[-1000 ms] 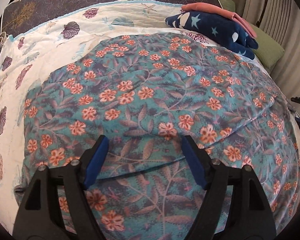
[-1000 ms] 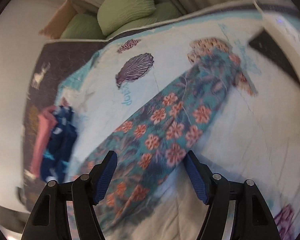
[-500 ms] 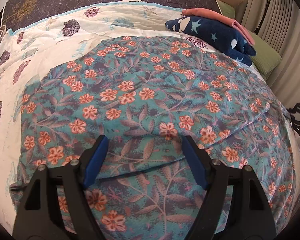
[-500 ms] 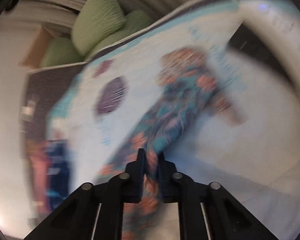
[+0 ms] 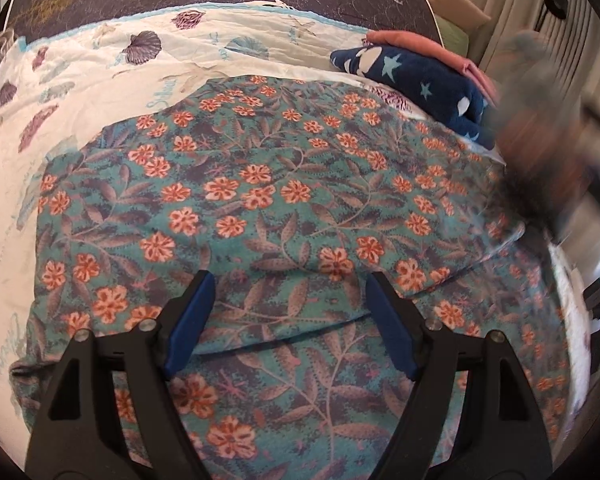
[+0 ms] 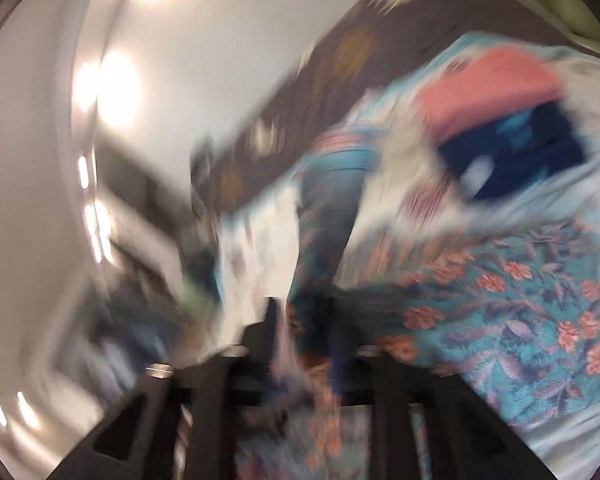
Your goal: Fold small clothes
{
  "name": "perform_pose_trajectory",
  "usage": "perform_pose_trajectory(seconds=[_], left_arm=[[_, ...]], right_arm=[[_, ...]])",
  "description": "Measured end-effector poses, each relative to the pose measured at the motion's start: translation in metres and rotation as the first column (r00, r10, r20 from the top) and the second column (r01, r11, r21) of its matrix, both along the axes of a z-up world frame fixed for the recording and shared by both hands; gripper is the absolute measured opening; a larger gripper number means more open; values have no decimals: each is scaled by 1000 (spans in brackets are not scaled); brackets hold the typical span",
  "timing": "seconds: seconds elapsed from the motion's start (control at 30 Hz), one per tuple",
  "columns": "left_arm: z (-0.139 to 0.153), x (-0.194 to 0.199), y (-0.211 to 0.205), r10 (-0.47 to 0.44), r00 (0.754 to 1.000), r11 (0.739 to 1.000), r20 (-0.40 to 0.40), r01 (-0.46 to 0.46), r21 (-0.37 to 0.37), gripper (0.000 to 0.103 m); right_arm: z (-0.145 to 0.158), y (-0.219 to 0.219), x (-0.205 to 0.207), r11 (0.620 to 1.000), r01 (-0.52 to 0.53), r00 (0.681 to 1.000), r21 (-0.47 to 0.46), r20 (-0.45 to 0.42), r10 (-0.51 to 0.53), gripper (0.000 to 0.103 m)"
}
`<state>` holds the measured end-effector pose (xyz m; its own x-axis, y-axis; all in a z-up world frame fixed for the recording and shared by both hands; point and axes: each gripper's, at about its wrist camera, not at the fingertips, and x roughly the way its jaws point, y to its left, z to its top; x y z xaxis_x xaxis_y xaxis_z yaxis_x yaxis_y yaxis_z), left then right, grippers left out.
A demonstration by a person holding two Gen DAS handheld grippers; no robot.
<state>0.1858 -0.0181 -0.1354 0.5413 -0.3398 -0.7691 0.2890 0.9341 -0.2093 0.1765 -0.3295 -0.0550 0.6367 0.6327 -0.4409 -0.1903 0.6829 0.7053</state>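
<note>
The floral garment (image 5: 268, 200) lies flat on the bed; the left gripper (image 5: 290, 312) hovers over its near edge, fingers apart, while the right gripper (image 6: 300, 320), clamped on a sleeve, lifts it from the far side

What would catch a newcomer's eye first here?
The floral garment fills the left wrist view, spread on the quilt, with the open left gripper over it. Behind lies a star-print bundle. The right wrist view is blurred; the right gripper pinches a floral strip.
</note>
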Motion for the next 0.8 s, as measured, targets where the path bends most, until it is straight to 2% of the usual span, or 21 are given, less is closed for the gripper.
perform_pose_trajectory(seconds=[0.03, 0.1, 0.17, 0.3, 0.43, 0.5, 0.53, 0.57, 0.63, 0.73, 0.77, 0.8], left_arm=[[2, -1, 4, 3, 1000, 1000, -9, -4, -22, 78], [4, -5, 10, 4, 1000, 998, -20, -5, -56, 78], [7, -8, 16, -8, 999, 995, -35, 5, -104, 78], [9, -3, 20, -18, 997, 984, -79, 3, -179, 78], [10, 10, 6, -66, 993, 973, -97, 42, -226, 78], [10, 17, -6, -86, 991, 975, -106, 61, -215, 67], [9, 21, -13, -99, 989, 975, -110, 75, -208, 30], [9, 25, -19, -110, 986, 977, -121, 85, -194, 11], [21, 26, -24, -110, 989, 976, -98, 89, -197, 11], [84, 20, -17, -141, 989, 932, 40, 146, -332, 11], [113, 16, -12, -136, 984, 922, 113, 167, -350, 11], [128, 13, -8, -121, 981, 928, 152, 166, -335, 11]], right_arm=[[-14, 26, 1, 996, -49, 997, -75, -64, 45, 56], [-34, 50, -4, 982, -97, 988, -164, -131, 76, 56], [-50, 58, -15, 967, -130, 984, -219, -151, 98, 56], [-61, 40, -35, 968, -83, 985, -238, -166, 43, 57], [-54, 9, -61, 974, 13, 987, -225, -151, -48, 60], [-48, 1, -68, 971, 47, 988, -234, -135, -80, 63], [-45, -3, -72, 966, 67, 988, -249, -122, -100, 63], [-44, -6, -76, 962, 80, 987, -260, -116, -113, 64], [-42, -14, -81, 956, 110, 983, -273, -114, -145, 64], [-43, -30, -87, 955, 158, 974, -251, -121, -193, 64], [-43, -34, -88, 954, 169, 972, -247, -122, -203, 64], [-42, -38, -90, 952, 182, 969, -247, -118, -216, 64]])
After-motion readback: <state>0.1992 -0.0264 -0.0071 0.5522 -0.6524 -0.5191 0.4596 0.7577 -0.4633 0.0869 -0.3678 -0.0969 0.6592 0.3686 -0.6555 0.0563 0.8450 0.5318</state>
